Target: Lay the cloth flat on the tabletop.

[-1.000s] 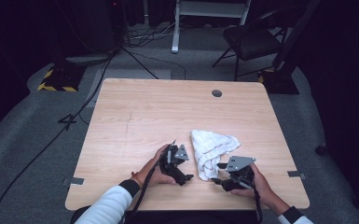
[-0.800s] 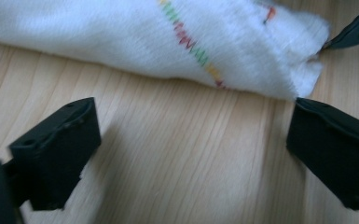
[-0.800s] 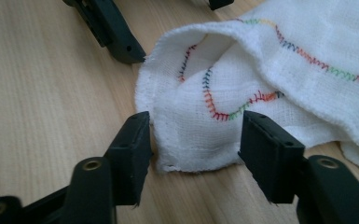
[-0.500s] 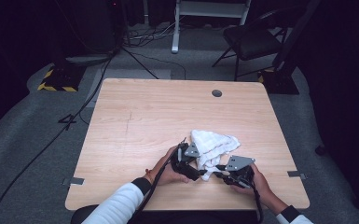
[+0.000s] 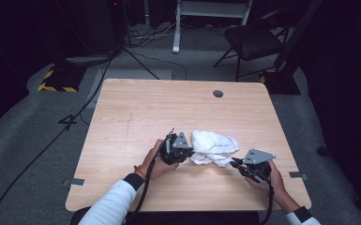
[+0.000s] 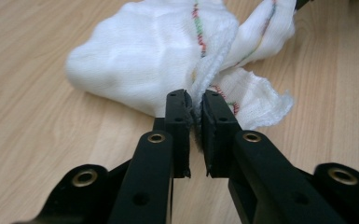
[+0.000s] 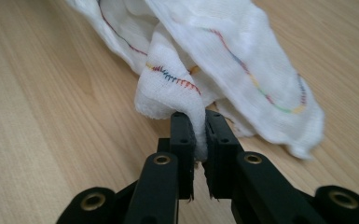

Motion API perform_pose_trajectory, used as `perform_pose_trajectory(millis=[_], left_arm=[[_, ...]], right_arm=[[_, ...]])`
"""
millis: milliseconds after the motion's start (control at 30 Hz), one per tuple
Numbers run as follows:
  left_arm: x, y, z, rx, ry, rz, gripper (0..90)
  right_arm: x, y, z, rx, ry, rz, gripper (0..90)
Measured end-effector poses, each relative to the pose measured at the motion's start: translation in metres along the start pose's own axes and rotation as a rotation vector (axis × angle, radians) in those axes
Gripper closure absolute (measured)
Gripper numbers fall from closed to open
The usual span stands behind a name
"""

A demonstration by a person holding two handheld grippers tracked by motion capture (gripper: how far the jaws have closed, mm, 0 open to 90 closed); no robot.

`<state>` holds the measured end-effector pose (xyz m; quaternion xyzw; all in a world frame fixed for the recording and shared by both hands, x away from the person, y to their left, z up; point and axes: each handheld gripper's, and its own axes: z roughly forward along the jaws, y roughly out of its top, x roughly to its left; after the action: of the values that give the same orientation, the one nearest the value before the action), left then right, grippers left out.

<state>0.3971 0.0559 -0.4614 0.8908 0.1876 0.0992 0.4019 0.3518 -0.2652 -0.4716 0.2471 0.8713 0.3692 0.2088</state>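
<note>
At the near edge of the wooden table (image 5: 122, 122) a person's two forearms come in, the left one in a white sleeve (image 5: 115, 204), each hand holding a black two-jaw gripper. The right gripper (image 5: 234, 162), near and to the right, points left toward a crumpled white cloth (image 5: 213, 147); its jaws have just been closing, and in the right gripper view (image 7: 196, 126) they pinch a fold of the cloth's edge between them, the fabric squeezed thin at the tips. Just above that pinch a hem stitched in red, blue and yellow thread (image 7: 172, 77) runs across the cloth. The left gripper (image 5: 190, 152), a little farther in and to the left of the cloth, points right at it; its jaws too have just been closing, and in the left gripper view (image 6: 196, 109) they clamp a bunched ridge of the cloth, with only a narrow slit left between the pads. The cloth lies on the table between the two grippers, in the near half and slightly right of centre, heaped in loose folds, gripped at its left and right near ends. Farther off, near the far edge of the table, sits a round dark grommet (image 5: 218, 93). Beyond the table, on the grey floor, stand a black chair (image 5: 253, 42) at far right and cables (image 5: 89, 101) trailing off to the left.
</note>
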Motion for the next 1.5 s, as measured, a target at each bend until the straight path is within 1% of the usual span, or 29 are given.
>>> perform_pose_trajectory(millis=[167,233,333,367,467,500,533,567,600,633,667,733,767,800,833,867,933,967,1000,1033,1067,1133,1167,1200,1233,1267,1333,1433,1500], left_arm=[[0.012,-0.005,-0.021,-0.011,0.037,-0.016,83.7],[0.021,-0.011,-0.036,-0.023,0.053,-0.062,83.1],[0.026,-0.016,-0.046,-0.034,0.074,-0.077,85.3],[0.029,-0.018,-0.051,-0.036,0.083,-0.082,86.9],[0.038,-0.028,-0.063,-0.054,0.085,-0.116,89.1],[0.04,-0.03,-0.065,-0.052,0.079,-0.128,88.7],[0.04,-0.032,-0.064,-0.037,0.072,-0.134,81.4],[0.039,-0.032,-0.062,-0.021,0.076,-0.131,81.4],[0.036,-0.031,-0.059,-0.017,0.066,-0.122,77.0],[0.03,-0.028,-0.054,-0.017,0.045,-0.094,71.5],[0.025,-0.025,-0.051,-0.016,0.037,-0.078,71.5],[0.012,-0.016,-0.041,-0.009,0.008,-0.031,59.5],[0.005,-0.012,-0.036,-0.005,-0.006,-0.011,59.5],[-0.001,-0.008,-0.03,0.003,-0.017,0.004,51.3],[-0.008,-0.005,-0.023,0.009,-0.022,0.015,51.3],[-0.013,-0.002,-0.017,0.018,-0.025,0.015,45.9],[-0.02,0.002,-0.003,0.043,-0.041,0.019,41.4],[-0.021,0.002,0.004,0.061,-0.036,0.014,37.3],[-0.021,0.001,0.016,0.105,-0.019,0.002,34.9],[-0.021,0.001,0.016,0.105,-0.019,0.002,33.9],[-0.019,-0.001,0.021,0.128,-0.03,-0.01,33.9],[-0.016,-0.005,0.025,0.146,-0.035,-0.028,34.8],[-0.015,-0.007,0.026,0.159,-0.031,-0.022,36.9],[-0.014,-0.008,0.026,0.174,-0.033,0.001,43.1],[-0.013,-0.01,0.026,0.181,-0.029,0.042,63.2],[-0.012,-0.01,0.025,0.18,-0.032,0.052,63.2],[-0.01,-0.01,0.02,0.169,-0.009,0.084,79.5],[-0.005,-0.01,0.009,0.152,0.011,0.116,85.2],[0.001,-0.011,-0.002,0.117,0.025,0.098,85.9]], right_arm=[[-0.009,-0.003,-0.007,-0.013,-0.046,0.035,83.8],[-0.015,-0.006,-0.011,-0.022,-0.07,0.054,84.0],[-0.02,-0.008,-0.014,-0.031,-0.081,0.07,84.2],[-0.023,-0.009,-0.017,-0.034,-0.104,0.085,84.3],[-0.027,-0.012,-0.019,-0.036,-0.12,0.107,84.3],[-0.029,-0.013,-0.02,-0.04,-0.122,0.121,84.3],[-0.031,-0.014,-0.02,-0.042,-0.126,0.135,84.4],[-0.031,-0.014,-0.02,-0.042,-0.126,0.135,84.4],[-0.032,-0.014,-0.02,-0.041,-0.123,0.138,84.4],[-0.03,-0.013,-0.018,-0.037,-0.125,0.127,84.3],[-0.03,-0.013,-0.018,-0.037,-0.125,0.127,84.3],[-0.028,-0.012,-0.017,-0.032,-0.122,0.118,84.3],[-0.028,-0.012,-0.017,-0.032,-0.122,0.118,84.3],[-0.028,-0.013,-0.017,-0.031,-0.119,0.119,84.3],[-0.028,-0.013,-0.017,-0.031,-0.119,0.119,84.3],[-0.029,-0.013,-0.016,-0.032,-0.117,0.121,84.3],[-0.029,-0.013,-0.016,-0.031,-0.117,0.122,84.3],[-0.029,-0.014,-0.016,-0.031,-0.118,0.122,84.3],[-0.028,-0.013,-0.016,-0.032,-0.119,0.118,84.3],[-0.028,-0.013,-0.016,-0.032,-0.119,0.118,84.3],[-0.028,-0.013,-0.016,-0.032,-0.123,0.116,84.3],[-0.029,-0.013,-0.017,-0.034,-0.125,0.116,84.3],[-0.029,-0.013,-0.017,-0.033,-0.125,0.117,84.3],[-0.029,-0.013,-0.017,-0.034,-0.125,0.117,84.3],[-0.029,-0.013,-0.017,-0.034,-0.128,0.117,84.3],[-0.029,-0.013,-0.017,-0.034,-0.128,0.117,84.3],[-0.029,-0.013,-0.018,-0.035,-0.132,0.115,84.3],[-0.03,-0.013,-0.02,-0.04,-0.139,0.115,84.3],[-0.031,-0.013,-0.021,-0.045,-0.147,0.117,84.4]])
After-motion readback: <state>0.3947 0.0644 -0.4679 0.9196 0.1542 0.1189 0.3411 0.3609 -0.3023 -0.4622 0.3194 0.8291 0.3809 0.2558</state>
